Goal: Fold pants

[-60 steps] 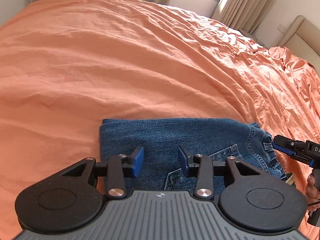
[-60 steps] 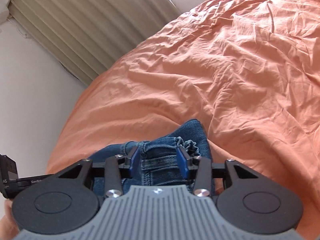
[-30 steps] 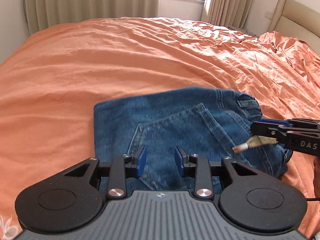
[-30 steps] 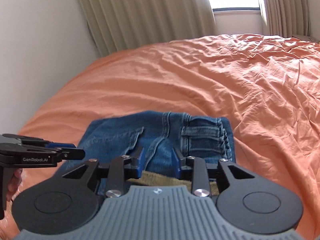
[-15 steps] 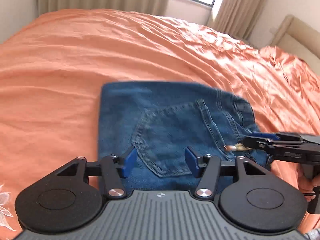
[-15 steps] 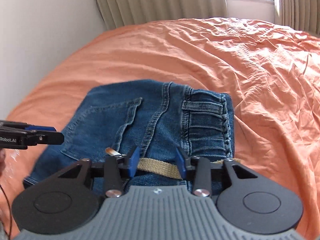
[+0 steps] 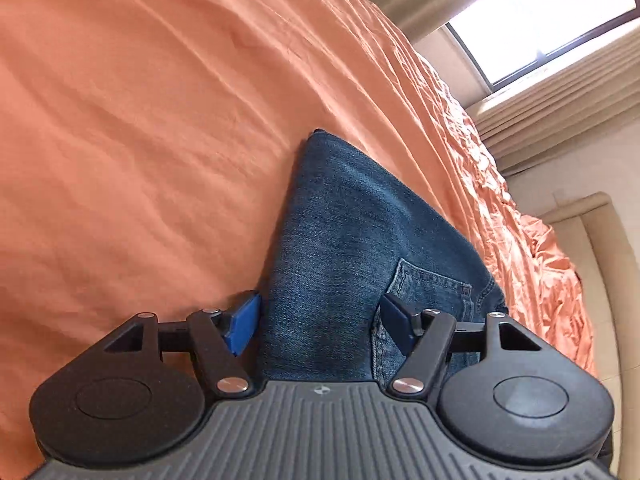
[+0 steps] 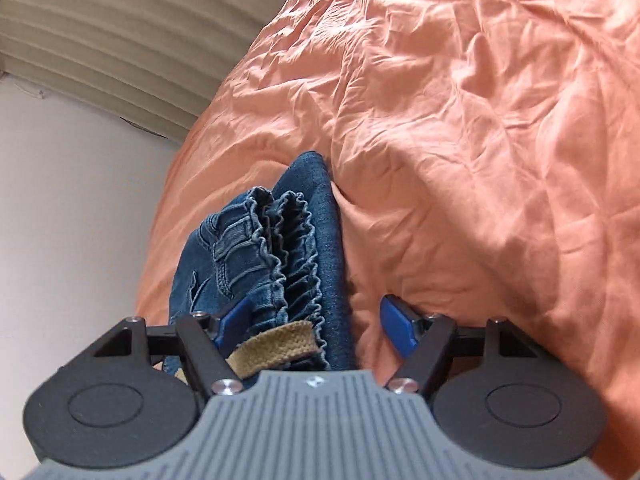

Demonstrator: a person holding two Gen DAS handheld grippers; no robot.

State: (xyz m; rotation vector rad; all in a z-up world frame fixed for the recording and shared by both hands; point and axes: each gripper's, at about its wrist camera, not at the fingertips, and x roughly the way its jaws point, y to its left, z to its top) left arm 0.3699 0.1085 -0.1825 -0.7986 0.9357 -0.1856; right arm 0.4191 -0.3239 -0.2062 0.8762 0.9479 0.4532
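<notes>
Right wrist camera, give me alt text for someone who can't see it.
The right tool is open around the edge of folded blue jeans on a wrinkled orange bedsheet, their gathered waistband and a tan drawstring between its blue fingers. A pale wall and beige curtains fill the upper left.

Left gripper [image 7: 320, 326]: jaws spread wide, blue pads well apart, nothing pinched between them. Left pad [image 7: 242, 328] sits low at the outer side; right pad [image 7: 394, 326] is angled inward. Tool rolled to one side and held low, pointing forward.

Right gripper [image 8: 314, 328]: jaws likewise spread wide. Left pad [image 8: 232, 322] partly hidden; right pad [image 8: 396, 326] fully exposed. Nothing clamped between them. Tool also rolled and held low.

Neither hand of the person shows in either wrist view.
</notes>
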